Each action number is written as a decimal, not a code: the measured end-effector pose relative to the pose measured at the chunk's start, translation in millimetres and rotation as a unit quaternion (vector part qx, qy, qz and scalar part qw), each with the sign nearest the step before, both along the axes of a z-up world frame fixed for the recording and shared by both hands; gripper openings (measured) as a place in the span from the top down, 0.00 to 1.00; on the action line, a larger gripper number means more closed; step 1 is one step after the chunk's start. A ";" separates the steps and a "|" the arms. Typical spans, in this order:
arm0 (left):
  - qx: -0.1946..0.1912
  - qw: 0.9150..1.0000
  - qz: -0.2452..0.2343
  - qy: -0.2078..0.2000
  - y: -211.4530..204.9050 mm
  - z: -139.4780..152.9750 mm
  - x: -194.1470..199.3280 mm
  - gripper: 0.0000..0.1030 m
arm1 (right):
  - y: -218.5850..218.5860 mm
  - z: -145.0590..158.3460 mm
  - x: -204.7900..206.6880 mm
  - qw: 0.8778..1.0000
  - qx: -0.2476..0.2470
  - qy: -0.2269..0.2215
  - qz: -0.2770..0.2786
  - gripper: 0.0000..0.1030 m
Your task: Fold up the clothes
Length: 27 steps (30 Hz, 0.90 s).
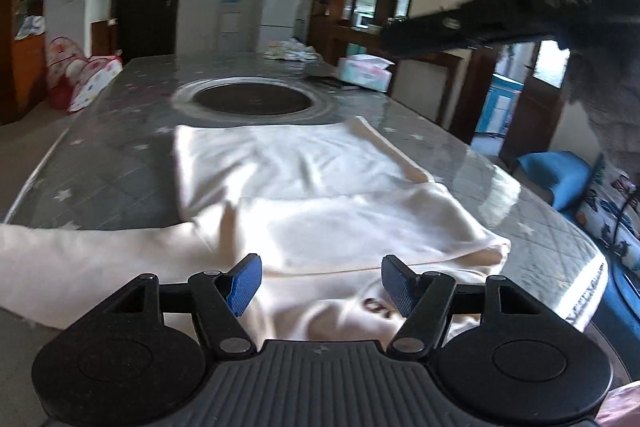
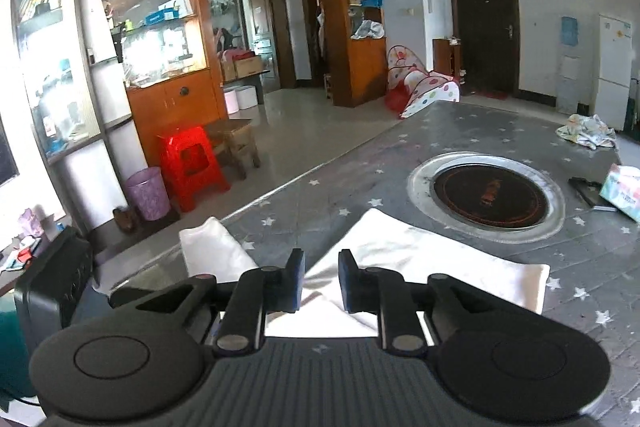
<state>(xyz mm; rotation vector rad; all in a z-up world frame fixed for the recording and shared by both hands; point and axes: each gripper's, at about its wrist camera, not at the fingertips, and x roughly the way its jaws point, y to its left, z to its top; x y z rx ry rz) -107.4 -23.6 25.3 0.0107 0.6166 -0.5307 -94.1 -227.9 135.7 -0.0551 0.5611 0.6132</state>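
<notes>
A cream garment [image 1: 304, 183] lies partly folded on the grey star-patterned table [image 1: 104, 163]. One fold lies across its near half, and a sleeve [image 1: 72, 267] trails off to the left. My left gripper [image 1: 322, 281] hovers over the garment's near edge. Its blue pads [image 1: 244, 285] stand wide apart with nothing between them. In the right wrist view the same garment [image 2: 432, 259] spreads below my right gripper [image 2: 322, 281]. The jaws there stand a narrow gap apart, and the cloth shows beneath the gap, not pinched.
A round hob [image 2: 488, 193] is set into the table beyond the garment. A tissue pack [image 2: 622, 195], a dark flat object [image 2: 588, 189] and a crumpled cloth [image 2: 588, 131] lie farther back. A red stool [image 2: 192, 163] and a purple bin [image 2: 148, 193] stand on the floor at left.
</notes>
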 end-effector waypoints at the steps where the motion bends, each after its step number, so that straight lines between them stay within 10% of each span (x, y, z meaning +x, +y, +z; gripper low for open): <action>1: 0.000 1.000 0.003 -0.001 3.2 0.3 0.4 0.33 | -3.7 -0.6 0.4 1.000 -0.004 -0.001 -0.006 0.83; 12: 0.006 1.000 0.022 0.002 -0.3 -4.2 22.8 0.43 | -83.7 -63.3 21.2 0.984 -0.079 0.099 -0.123 0.83; 27: 0.032 0.998 0.056 0.004 -3.1 -7.4 38.2 0.99 | -84.9 -105.6 28.1 0.981 -0.077 0.117 -0.132 0.82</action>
